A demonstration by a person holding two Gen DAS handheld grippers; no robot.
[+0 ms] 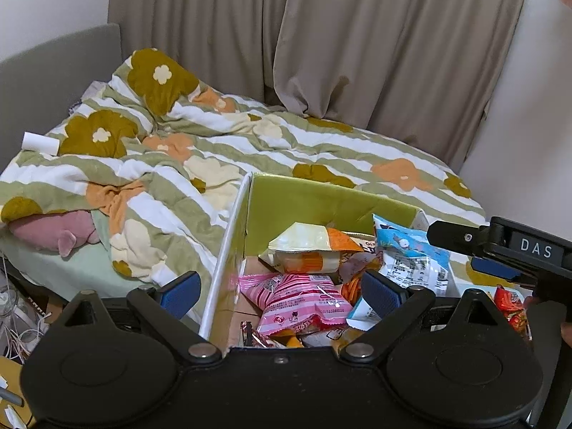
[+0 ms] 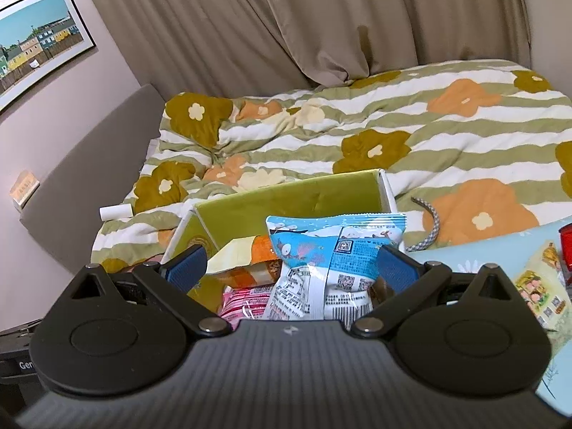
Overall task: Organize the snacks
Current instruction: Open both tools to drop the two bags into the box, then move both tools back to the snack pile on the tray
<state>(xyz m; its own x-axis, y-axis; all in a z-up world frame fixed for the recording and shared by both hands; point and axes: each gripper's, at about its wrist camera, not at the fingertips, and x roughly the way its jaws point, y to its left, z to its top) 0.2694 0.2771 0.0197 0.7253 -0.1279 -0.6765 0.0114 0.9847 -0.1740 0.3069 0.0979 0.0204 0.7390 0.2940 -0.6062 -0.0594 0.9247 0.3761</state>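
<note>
A box with green inner walls [image 1: 304, 200] sits on the bed and holds several snack packs. Among them are a pink striped pack [image 1: 304, 300], a yellow-orange pack [image 1: 307, 246] and a blue-white pack [image 1: 411, 254]. My left gripper [image 1: 280, 291] is open, its fingers straddling the box's left wall above the pink pack. My right gripper [image 2: 291, 266] is open over the box [image 2: 296, 196], with the blue-white pack [image 2: 332, 246] standing between its fingers, apart from both pads. The right gripper also shows at the right edge of the left wrist view [image 1: 475, 250].
A flowered striped quilt [image 1: 214, 150] covers the bed. Loose snack packs lie right of the box: a red one [image 1: 511, 307] and a yellow-green one [image 2: 543, 289] on a light blue cloth [image 2: 500, 246]. A white roll [image 2: 116, 212], a pink plush [image 1: 57, 232] and curtains behind.
</note>
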